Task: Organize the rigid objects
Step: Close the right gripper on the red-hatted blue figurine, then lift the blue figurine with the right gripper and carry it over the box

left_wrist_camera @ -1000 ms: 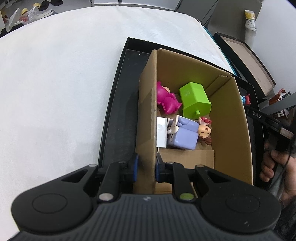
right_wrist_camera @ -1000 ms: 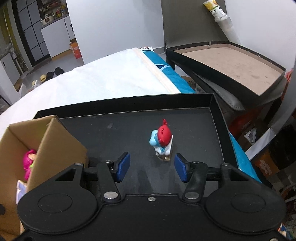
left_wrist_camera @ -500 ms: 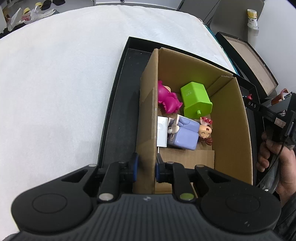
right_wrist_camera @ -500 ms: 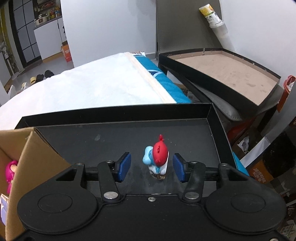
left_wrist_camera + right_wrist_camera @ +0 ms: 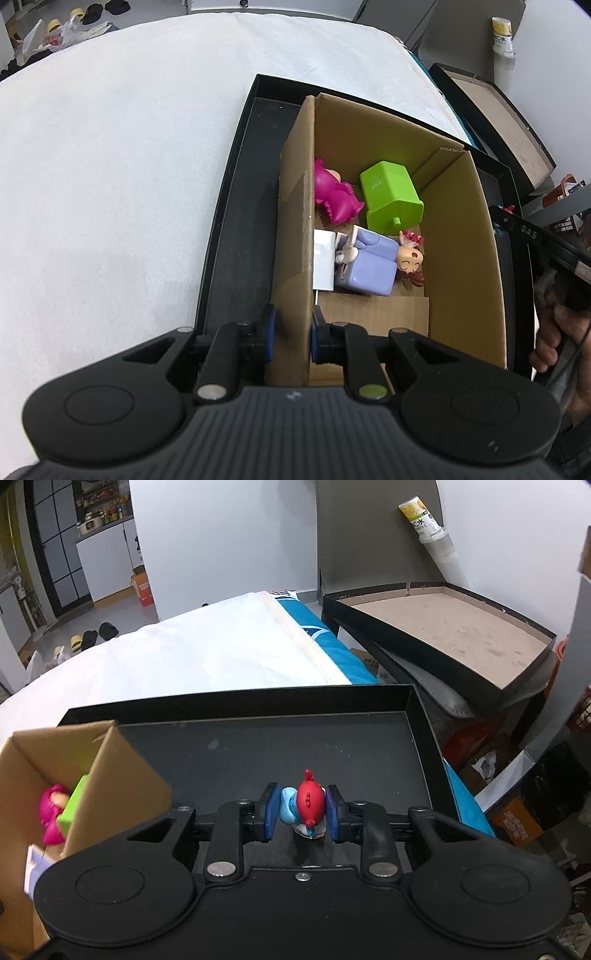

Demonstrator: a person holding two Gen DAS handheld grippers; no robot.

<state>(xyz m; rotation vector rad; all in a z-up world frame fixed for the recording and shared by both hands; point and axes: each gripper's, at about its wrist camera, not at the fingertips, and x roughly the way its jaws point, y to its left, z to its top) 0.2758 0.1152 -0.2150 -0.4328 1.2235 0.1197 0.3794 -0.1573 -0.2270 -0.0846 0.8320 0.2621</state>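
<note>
Glossy figurine [image 5: 304, 806] pinched between right claw [image 5: 301, 812] pads.

Around your work area
You have a white cloth [image 5: 207, 661] over the bed, shoes [image 5: 92, 638] on the floor beyond its far edge.

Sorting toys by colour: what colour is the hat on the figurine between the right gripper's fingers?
Red, on a blue-and-white figurine; the right wrist view shows it best.

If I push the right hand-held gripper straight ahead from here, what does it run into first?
The right hand-held gripper is shut on the blue figurine. Ahead lies bare floor of the black tray, then probably its far wall, though depth is hard to judge.
</note>
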